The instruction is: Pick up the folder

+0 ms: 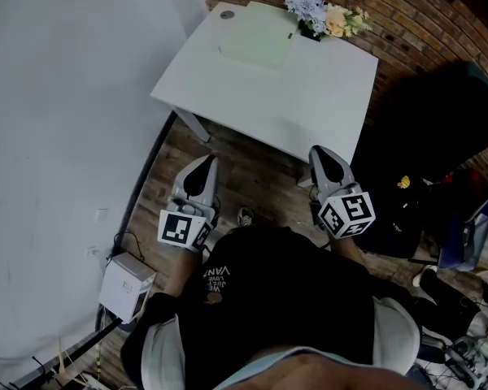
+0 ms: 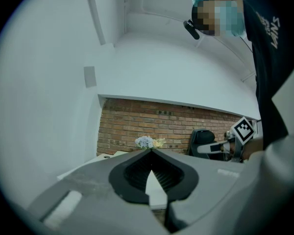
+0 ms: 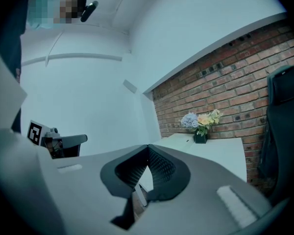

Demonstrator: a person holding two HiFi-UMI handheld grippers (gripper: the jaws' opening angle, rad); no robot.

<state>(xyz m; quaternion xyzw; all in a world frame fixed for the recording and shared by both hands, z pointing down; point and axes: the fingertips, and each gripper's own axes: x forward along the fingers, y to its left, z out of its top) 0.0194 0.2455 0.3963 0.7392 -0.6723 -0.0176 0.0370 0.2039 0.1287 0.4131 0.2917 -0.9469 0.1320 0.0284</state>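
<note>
A pale green folder lies flat on the far part of the white table, beside a flower pot. My left gripper is shut and empty, short of the table's near edge over the wooden floor. My right gripper is also shut and empty, its tip at the table's near right edge. In the left gripper view the jaws meet with nothing between them, and the table shows behind them. The right gripper view shows its closed jaws aimed at the table.
A small pot of flowers stands at the table's far edge against a brick wall. A black office chair sits to the right of the table. A white box and cables lie on the floor at left. The white wall runs along the left.
</note>
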